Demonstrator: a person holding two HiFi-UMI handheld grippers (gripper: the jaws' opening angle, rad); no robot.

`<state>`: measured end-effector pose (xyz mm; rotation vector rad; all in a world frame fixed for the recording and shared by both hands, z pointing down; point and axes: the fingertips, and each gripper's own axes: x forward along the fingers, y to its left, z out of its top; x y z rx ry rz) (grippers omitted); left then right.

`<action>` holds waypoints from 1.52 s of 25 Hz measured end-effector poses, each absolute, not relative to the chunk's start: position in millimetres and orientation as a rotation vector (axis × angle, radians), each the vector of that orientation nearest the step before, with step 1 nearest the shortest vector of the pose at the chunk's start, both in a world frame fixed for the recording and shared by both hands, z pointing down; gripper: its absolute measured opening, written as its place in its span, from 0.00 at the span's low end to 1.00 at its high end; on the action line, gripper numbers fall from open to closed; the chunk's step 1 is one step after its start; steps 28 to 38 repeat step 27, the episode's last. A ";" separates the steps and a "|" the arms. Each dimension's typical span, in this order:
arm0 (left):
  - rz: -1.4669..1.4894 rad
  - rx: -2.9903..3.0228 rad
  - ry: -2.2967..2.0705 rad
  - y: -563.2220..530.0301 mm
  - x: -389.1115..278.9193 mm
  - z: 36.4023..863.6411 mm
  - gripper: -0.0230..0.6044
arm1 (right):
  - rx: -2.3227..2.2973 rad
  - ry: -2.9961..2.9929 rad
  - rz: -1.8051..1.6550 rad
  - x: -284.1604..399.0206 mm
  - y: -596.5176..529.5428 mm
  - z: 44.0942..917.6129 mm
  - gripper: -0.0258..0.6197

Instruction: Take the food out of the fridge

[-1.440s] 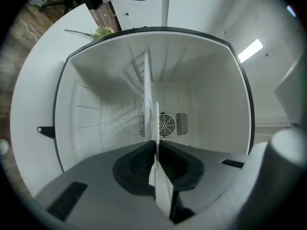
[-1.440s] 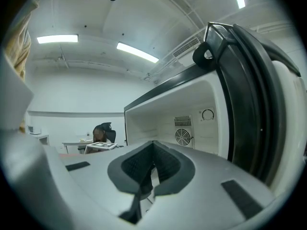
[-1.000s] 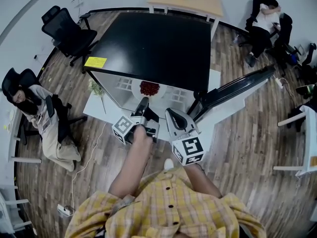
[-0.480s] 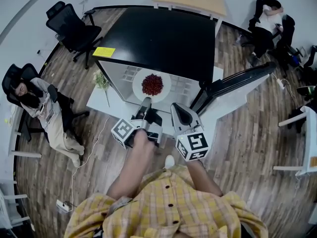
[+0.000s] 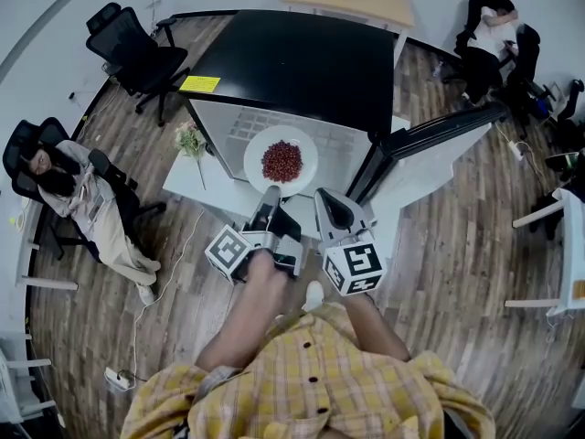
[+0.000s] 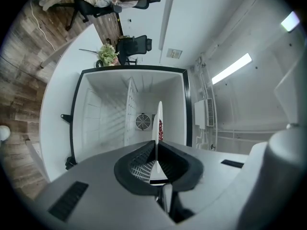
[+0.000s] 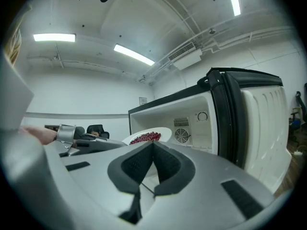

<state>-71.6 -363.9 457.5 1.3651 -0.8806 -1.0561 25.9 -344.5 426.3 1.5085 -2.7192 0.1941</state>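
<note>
A white plate heaped with dark red food is out in front of the open fridge, level in the air. My left gripper is shut on the plate's near rim. In the left gripper view the plate shows edge-on between the jaws, with the fridge's white inside behind it. My right gripper hangs just right of the left one, shut on nothing. The right gripper view shows the plate at left and the fridge's inside beyond.
The fridge door stands open to the right. A white low table with a small plant stands left of the fridge. Office chairs and a seated person are at left, another person at the back right.
The plate has come out of the fridge toward me, held by my left gripper. The right gripper has stayed beside it.
</note>
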 end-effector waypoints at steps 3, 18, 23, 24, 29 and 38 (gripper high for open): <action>-1.054 1.374 -0.871 -352.6 -71.7 454.2 0.07 | 1.505 -2.710 0.188 22.5 -336.9 426.8 0.05; -1.060 1.370 -0.842 -319.0 -73.6 450.0 0.07 | 1.511 -2.705 0.143 14.6 -305.8 424.3 0.05; -1.062 1.356 -0.816 -315.9 -68.3 450.3 0.07 | 1.514 -2.705 0.137 17.2 -302.4 424.0 0.05; -1.061 1.360 -0.817 -316.1 -68.0 450.0 0.07 | 1.514 -2.707 0.135 17.3 -302.3 423.9 0.05; -1.062 1.366 -0.819 -316.6 -67.6 449.6 0.07 | 1.514 -2.713 0.131 17.5 -302.0 423.2 0.05; -1.062 1.366 -0.819 -316.6 -67.6 449.6 0.07 | 1.514 -2.713 0.131 17.5 -302.0 423.2 0.05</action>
